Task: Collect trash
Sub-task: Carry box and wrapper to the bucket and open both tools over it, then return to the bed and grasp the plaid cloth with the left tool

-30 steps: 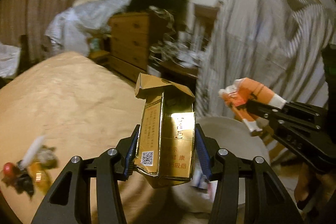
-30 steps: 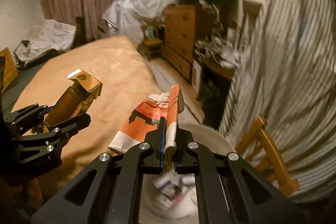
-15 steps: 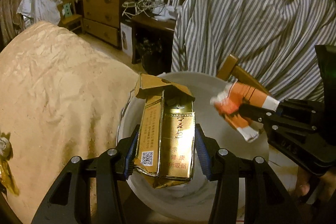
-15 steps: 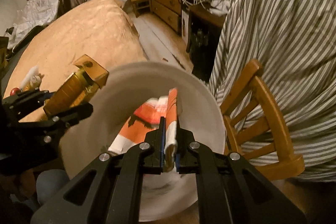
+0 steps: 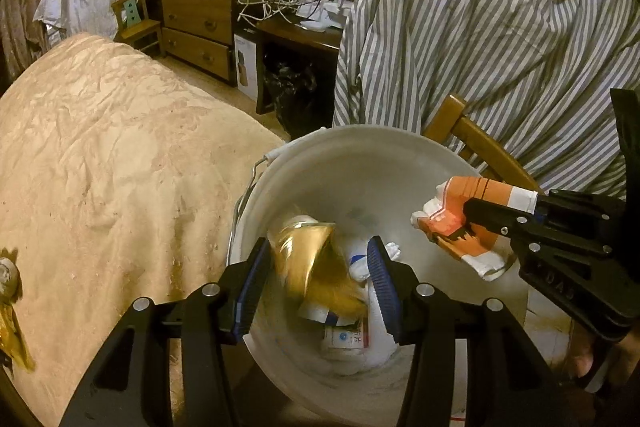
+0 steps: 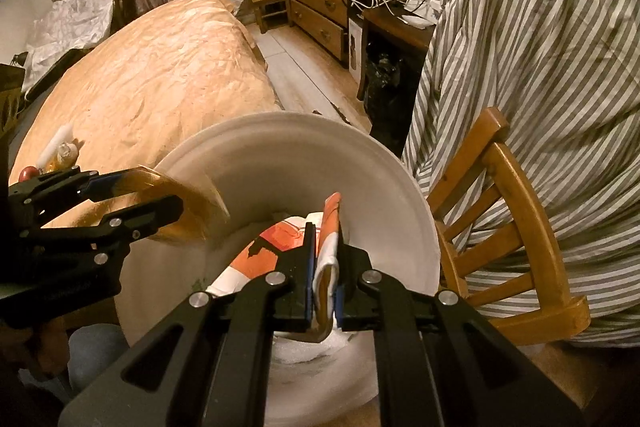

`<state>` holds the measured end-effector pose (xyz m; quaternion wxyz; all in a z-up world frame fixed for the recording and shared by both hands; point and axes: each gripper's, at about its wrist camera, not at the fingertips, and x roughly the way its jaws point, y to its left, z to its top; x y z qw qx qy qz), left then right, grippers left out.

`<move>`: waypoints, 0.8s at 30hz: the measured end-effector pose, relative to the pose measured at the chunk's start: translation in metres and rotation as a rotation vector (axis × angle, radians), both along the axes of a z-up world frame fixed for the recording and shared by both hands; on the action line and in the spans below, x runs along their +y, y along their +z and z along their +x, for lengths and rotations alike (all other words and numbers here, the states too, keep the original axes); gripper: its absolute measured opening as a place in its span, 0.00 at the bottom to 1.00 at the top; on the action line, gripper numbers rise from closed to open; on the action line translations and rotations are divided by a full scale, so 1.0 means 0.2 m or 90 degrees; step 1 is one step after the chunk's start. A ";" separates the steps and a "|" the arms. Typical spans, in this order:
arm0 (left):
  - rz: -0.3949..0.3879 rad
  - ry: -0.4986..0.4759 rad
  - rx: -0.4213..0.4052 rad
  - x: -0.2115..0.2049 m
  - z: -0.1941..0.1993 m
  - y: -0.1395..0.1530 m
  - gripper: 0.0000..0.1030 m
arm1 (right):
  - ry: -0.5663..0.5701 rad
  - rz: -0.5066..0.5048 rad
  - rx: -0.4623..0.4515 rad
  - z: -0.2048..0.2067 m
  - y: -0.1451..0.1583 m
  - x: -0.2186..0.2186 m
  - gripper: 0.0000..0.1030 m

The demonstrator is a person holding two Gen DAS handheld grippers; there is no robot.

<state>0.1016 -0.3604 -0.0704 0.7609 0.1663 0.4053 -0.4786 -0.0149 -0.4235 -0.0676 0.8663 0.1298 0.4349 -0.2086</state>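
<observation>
A tan-covered bed (image 5: pixel 120 167) lay at the left, with a white bucket (image 5: pixel 360 155) beside its edge. Over the bucket's mouth the left tool (image 5: pixel 316 281) stood wide apart, a blurred gold box (image 5: pixel 312 263) loose between its fingers above the paper trash (image 5: pixel 348 337) inside. To the right, the right tool (image 6: pixel 323 263) was clamped on an orange-and-white wrapper (image 6: pixel 280 247) over the bucket, beside a wooden chair (image 6: pixel 516 227) draped with striped cloth (image 6: pixel 540 47).
</observation>
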 end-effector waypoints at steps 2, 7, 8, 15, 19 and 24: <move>0.000 -0.002 -0.006 0.00 0.00 0.01 0.50 | -0.007 -0.006 -0.005 0.00 0.01 0.00 0.08; -0.008 0.019 -0.019 0.05 0.02 0.06 0.71 | -0.020 0.004 -0.031 -0.04 0.04 -0.02 0.32; -0.012 0.025 -0.019 0.08 0.03 0.08 0.73 | -0.024 0.004 -0.037 -0.04 0.05 -0.02 0.39; -0.030 0.062 -0.023 0.28 0.12 0.16 0.77 | -0.023 -0.011 -0.114 -0.09 0.19 0.10 0.55; -0.033 0.101 -0.044 0.53 0.20 0.17 0.77 | 0.017 -0.016 -0.183 -0.09 0.29 0.28 0.70; -0.024 0.203 -0.057 0.99 0.39 0.11 0.77 | 0.093 0.006 -0.221 0.00 0.32 0.51 0.72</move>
